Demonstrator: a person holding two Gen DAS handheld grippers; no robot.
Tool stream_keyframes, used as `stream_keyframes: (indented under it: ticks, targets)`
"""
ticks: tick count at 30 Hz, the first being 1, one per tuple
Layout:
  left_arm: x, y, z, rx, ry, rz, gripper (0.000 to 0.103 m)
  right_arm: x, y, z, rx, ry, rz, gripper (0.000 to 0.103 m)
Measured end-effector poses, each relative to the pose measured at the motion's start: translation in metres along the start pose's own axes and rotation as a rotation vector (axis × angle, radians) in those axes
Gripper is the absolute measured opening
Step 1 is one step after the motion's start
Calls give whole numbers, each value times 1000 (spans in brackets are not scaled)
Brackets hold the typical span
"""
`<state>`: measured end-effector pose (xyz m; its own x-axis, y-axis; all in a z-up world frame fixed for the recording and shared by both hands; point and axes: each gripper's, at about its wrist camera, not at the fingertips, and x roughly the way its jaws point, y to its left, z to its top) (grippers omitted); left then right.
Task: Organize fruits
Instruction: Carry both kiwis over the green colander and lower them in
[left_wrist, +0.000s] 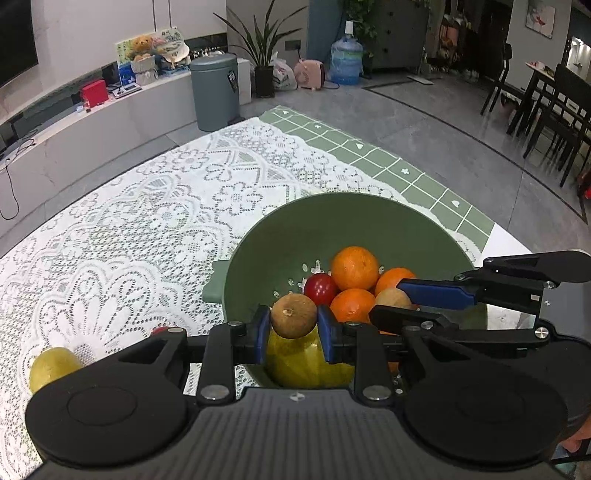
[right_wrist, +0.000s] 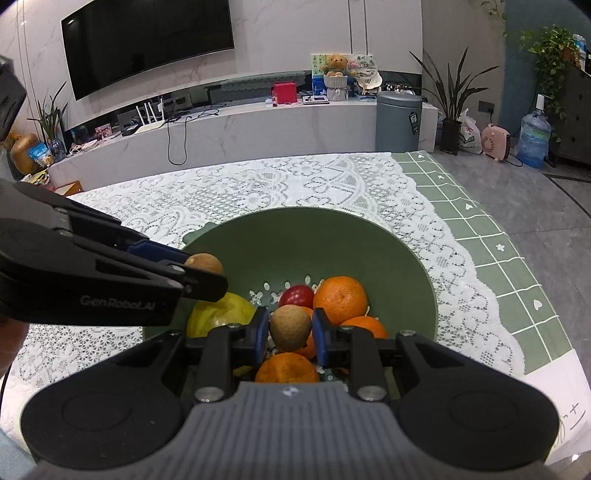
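Tools (left_wrist: 293, 334) (right_wrist: 290, 334) each grip one brown fruit (left_wrist: 293, 320) (right_wrist: 290, 328).

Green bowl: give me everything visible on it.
The green bowl is a matte, plastic-looking colander: round and deep, with cut-out drain holes in its floor and a small tab handle on the rim. It sits upright on the lace tablecloth. Inside lie oranges, a red fruit and a yellow fruit. Both grippers hold small brown fruits above it.

Matt green bowl (left_wrist: 369, 221), probably plastic; white lace cloth (left_wrist: 166, 192); dimpled, slightly glossy oranges (left_wrist: 354, 267); smooth, shiny red fruit (left_wrist: 320, 288).
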<state>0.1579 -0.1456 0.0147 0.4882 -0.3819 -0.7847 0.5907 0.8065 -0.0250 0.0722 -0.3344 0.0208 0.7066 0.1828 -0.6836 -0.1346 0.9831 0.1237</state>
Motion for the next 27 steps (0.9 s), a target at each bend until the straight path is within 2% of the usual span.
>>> stream_keyframes:
  ticks: [15, 27]
  targets:
    - [22, 1, 9, -3, 31, -12, 31, 19, -4, 0, 14, 53, -11, 22]
    - [23, -2, 8, 2, 29, 3, 33, 20, -4, -1, 19, 59, -16, 23]
